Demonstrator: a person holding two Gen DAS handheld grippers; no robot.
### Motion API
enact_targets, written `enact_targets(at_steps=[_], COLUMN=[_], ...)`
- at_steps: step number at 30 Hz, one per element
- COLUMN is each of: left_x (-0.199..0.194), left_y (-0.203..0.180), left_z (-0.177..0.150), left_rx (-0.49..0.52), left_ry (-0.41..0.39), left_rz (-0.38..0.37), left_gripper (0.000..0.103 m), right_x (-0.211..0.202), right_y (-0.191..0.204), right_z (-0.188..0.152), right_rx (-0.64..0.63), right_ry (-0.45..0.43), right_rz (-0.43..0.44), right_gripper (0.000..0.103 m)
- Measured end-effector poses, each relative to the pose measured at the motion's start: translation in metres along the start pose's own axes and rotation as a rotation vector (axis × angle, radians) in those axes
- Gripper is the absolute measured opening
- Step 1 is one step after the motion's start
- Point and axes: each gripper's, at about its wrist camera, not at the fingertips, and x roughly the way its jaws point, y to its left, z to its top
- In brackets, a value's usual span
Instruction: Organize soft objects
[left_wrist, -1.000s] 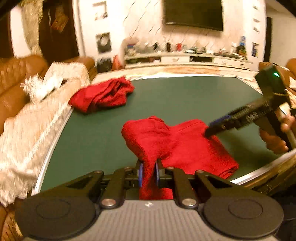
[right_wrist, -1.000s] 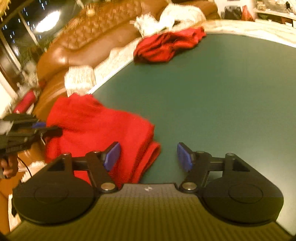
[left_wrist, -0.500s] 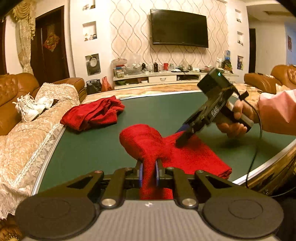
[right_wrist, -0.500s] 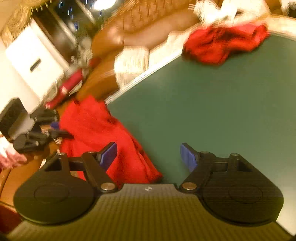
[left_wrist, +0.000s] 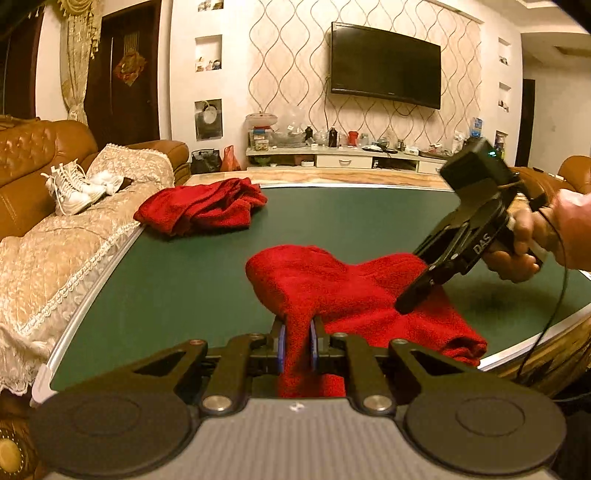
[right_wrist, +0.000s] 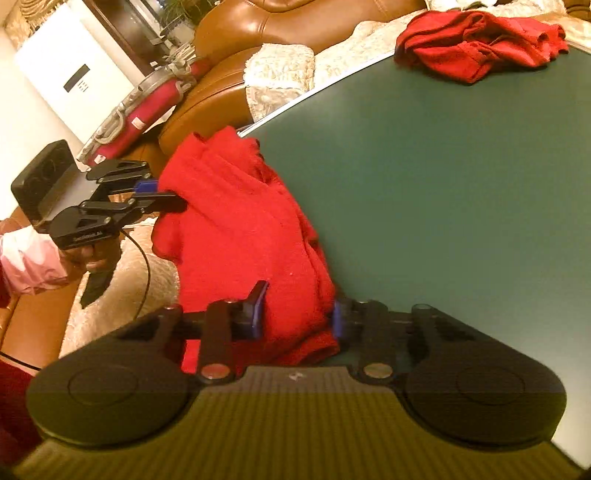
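Observation:
A red towel (left_wrist: 354, 291) lies folded near the front edge of the green table (left_wrist: 184, 280). My left gripper (left_wrist: 297, 343) is shut on a raised fold at the towel's near left end. In the right wrist view the red towel (right_wrist: 236, 221) hangs partly over the table edge, with the left gripper (right_wrist: 173, 195) pinching its far corner. My right gripper (right_wrist: 297, 314) is shut on the bunched near end, cloth filling the gap between both blue pads. From the left wrist view the right gripper (left_wrist: 406, 304) presses down into the towel's right side, held by a hand (left_wrist: 517, 251).
A second red towel (left_wrist: 203, 208) lies crumpled at the table's far left corner. A brown sofa with a lace cover (left_wrist: 74, 251) and white sneakers (left_wrist: 70, 192) borders the left edge. A cable (left_wrist: 554, 295) trails from the right gripper. Bare green table (right_wrist: 461, 184) stretches beyond.
My right gripper came down onto the towel's right end and its jaws narrowed from wide open to clamped on the cloth. The left gripper kept its hold.

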Motion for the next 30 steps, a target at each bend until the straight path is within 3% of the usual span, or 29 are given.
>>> enact_targets(at_steps=[6,8,13,21,30], left_x=[-0.003,-0.009,-0.038,-0.136,-0.270], left_y=[0.018,0.019,0.015,-0.025,-0.047], left_z=[0.000,-0.001,0.001,-0.014,-0.070], left_rx=[-0.125,-0.163,-0.266,-0.396,-0.555], left_ry=[0.027,0.036,0.021,-0.058,-0.042], left_rz=[-0.012,-0.003,0.044,0.200,0.357], left_gripper=[0.014,0.014,0.014,0.014,0.013], right_x=[-0.015,-0.019,-0.028,-0.046,-0.017], right_y=[0.026,0.046,0.071,0.125,0.252], right_z=[-0.014,-0.013,-0.002,0.016,0.027], right_rx=[0.153,0.179,0.206,0.131,-0.033], right_ry=[-0.152,-0.168,-0.181,-0.172,-0.054], right_rz=[-0.107,-0.162,-0.162,-0.115,-0.057], right_gripper=[0.028,0.026,0.025,0.024,0.024])
